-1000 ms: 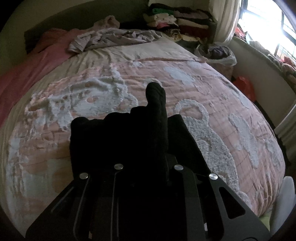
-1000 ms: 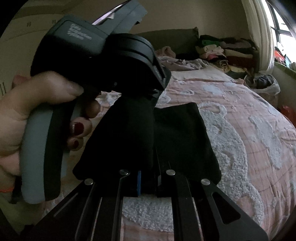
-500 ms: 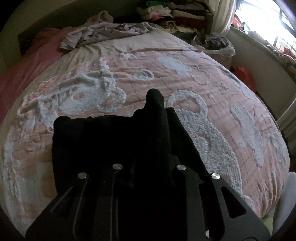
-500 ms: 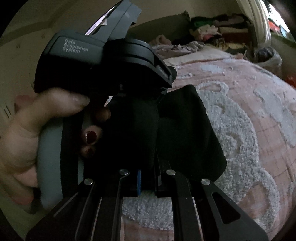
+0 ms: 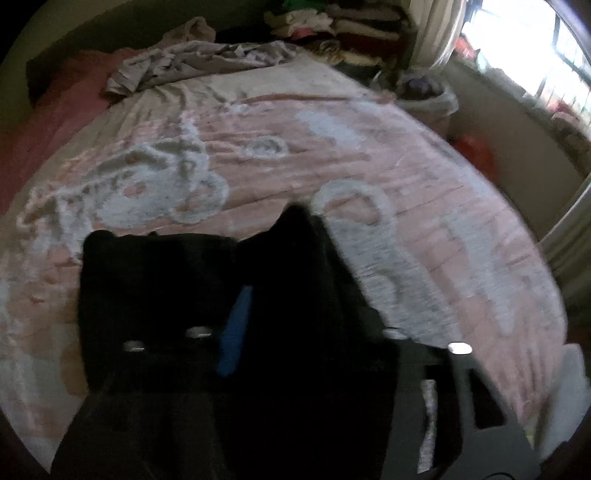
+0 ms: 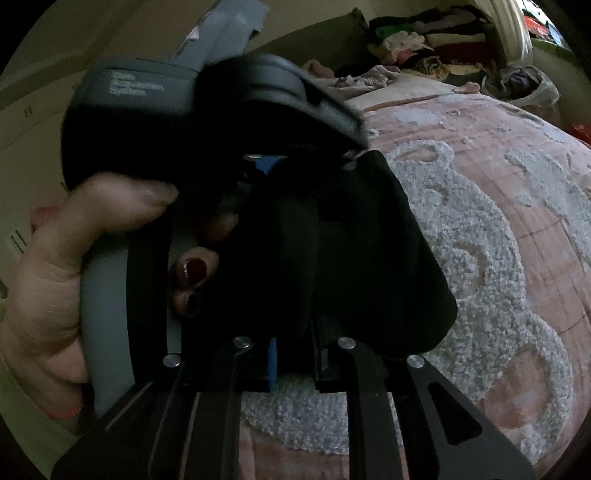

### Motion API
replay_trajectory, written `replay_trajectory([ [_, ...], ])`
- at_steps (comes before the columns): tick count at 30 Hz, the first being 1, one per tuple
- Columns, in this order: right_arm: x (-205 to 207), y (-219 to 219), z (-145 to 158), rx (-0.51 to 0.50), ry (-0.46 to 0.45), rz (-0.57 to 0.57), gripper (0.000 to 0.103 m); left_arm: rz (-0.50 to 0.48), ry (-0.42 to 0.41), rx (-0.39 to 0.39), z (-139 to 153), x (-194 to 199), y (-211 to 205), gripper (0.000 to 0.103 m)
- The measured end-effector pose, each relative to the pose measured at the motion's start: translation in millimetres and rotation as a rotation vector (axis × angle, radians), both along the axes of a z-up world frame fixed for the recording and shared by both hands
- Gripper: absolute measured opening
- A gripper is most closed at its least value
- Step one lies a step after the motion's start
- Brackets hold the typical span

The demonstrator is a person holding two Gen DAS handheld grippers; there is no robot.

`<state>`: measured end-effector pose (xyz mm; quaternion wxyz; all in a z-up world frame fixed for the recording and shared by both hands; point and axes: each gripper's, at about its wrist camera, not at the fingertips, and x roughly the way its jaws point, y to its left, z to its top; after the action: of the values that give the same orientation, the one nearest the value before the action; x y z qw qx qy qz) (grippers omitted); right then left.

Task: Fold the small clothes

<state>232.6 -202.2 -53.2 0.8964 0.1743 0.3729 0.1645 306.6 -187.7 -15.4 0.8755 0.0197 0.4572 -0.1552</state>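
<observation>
Left gripper, jaws just opening, releases the black garment on the pink bedspread; right gripper (jaws clenched) pinches its fold.

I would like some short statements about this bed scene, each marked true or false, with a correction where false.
1. The black garment lies on a pink quilt with white patterns. True.
2. The right tool stands wide open above the quilt. False: it is shut on the black garment.
3. A hand with dark red nails holds the left tool. True.
4. The stacked clothes are at the near edge of the bed. False: they are at the far end, near the window.
</observation>
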Motion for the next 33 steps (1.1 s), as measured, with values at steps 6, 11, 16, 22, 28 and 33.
replay_trajectory([
  [6, 2, -6, -3, 0.035, 0.031, -0.008, 0.017, 0.004, -0.028, -0.079, 19, -6, 8, 0.068],
  [11, 2, -10, 0, 0.054, 0.038, -0.007, 0.026, 0.079, -0.088, -0.132, 42, -13, 46, 0.068],
  [16, 2, -18, 6, 0.078, 0.027, -0.001, 0.051, 0.179, -0.155, -0.117, 47, -31, 95, 0.068],
  [22, 10, -19, 12, 0.075, 0.027, 0.034, 0.072, 0.266, -0.093, -0.084, 14, -45, 137, 0.068],
  [28, 44, -19, 12, 0.128, 0.109, 0.101, 0.085, 0.243, -0.051, -0.051, -9, -60, 143, 0.068],
  [33, 71, -26, 1, 0.196, 0.177, 0.124, 0.085, 0.208, -0.055, -0.033, -14, -65, 136, 0.068],
])
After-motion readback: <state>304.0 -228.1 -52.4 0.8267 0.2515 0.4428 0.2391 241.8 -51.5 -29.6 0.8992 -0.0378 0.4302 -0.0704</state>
